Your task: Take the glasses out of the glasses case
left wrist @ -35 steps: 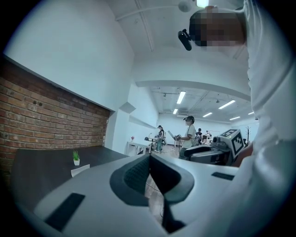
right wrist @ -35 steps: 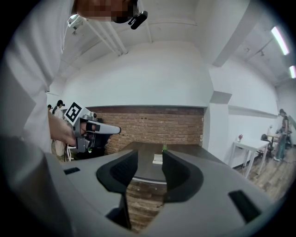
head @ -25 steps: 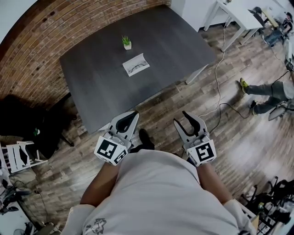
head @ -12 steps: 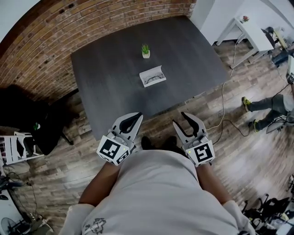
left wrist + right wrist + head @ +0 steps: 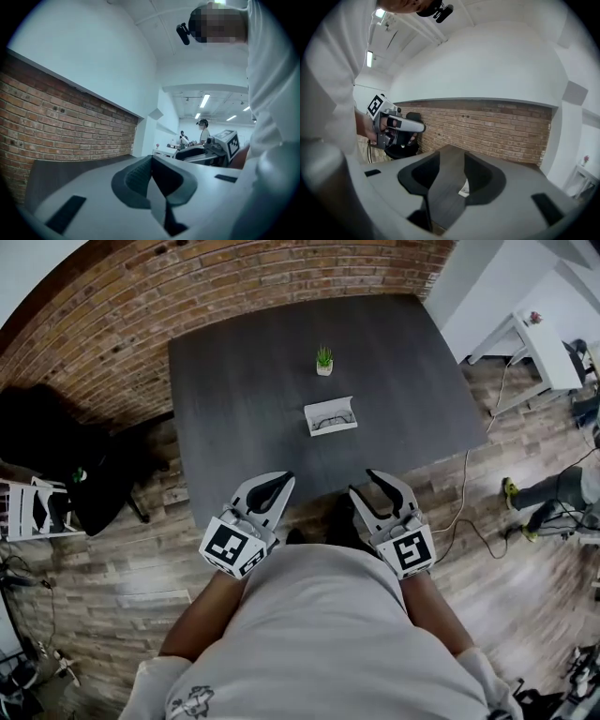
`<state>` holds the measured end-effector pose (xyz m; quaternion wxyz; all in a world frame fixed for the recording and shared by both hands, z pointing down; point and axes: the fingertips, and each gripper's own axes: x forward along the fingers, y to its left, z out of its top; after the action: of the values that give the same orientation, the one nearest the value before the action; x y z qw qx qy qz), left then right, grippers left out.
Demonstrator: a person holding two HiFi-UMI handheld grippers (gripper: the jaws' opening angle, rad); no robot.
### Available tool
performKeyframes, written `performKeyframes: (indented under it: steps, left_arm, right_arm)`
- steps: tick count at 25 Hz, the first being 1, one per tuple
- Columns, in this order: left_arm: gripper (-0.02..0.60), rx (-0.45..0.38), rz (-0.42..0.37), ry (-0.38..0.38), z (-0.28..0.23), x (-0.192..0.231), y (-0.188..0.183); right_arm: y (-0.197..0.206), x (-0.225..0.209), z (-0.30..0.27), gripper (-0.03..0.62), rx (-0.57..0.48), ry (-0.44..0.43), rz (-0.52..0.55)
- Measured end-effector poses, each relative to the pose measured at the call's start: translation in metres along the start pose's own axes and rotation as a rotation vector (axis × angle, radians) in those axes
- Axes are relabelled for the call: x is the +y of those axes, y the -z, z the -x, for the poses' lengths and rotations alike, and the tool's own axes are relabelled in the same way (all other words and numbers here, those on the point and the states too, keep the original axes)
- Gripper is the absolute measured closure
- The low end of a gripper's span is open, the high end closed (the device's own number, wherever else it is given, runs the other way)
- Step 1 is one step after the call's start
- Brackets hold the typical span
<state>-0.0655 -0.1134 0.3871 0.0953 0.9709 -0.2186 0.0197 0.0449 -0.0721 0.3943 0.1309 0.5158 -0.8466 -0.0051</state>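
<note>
Dark grey counter (image 5: 234, 381) stands against a brick wall (image 5: 187, 287), wooden floor (image 5: 112, 549) around it. White glasses case (image 5: 331, 416) lies open on the counter, a bit right of centre, with the glasses (image 5: 330, 421) inside it as thin dark frames. Small potted plant (image 5: 323, 361) sits just on the far side of the case, not touching. Both tools are held low at the person's torso, near the counter's near edge and well apart from the case. Left tool (image 5: 281, 479) has its jaws together with nothing between them; in the left gripper view (image 5: 151, 164) the two pads meet in one line. Right tool (image 5: 366, 482) has its jaws apart and empty; in the right gripper view (image 5: 451, 161) the counter shows through the gap, with a corner of the glasses case (image 5: 464, 189) far off between the jaws. Left tool also shows at left in that view, gripped by a hand (image 5: 377, 129). Another person's legs (image 5: 553, 493) at far right on the floor.
</note>
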Motion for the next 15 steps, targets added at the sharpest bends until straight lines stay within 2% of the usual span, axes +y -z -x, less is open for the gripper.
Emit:
performKeyframes:
  steps: [15]
  left_arm:
    - [0.571,0.012,0.031,-0.198,-0.092,0.020,-0.005]
  right_arm:
    - [0.017,-0.105,-0.048,0.424,0.008,-0.231,0.050]
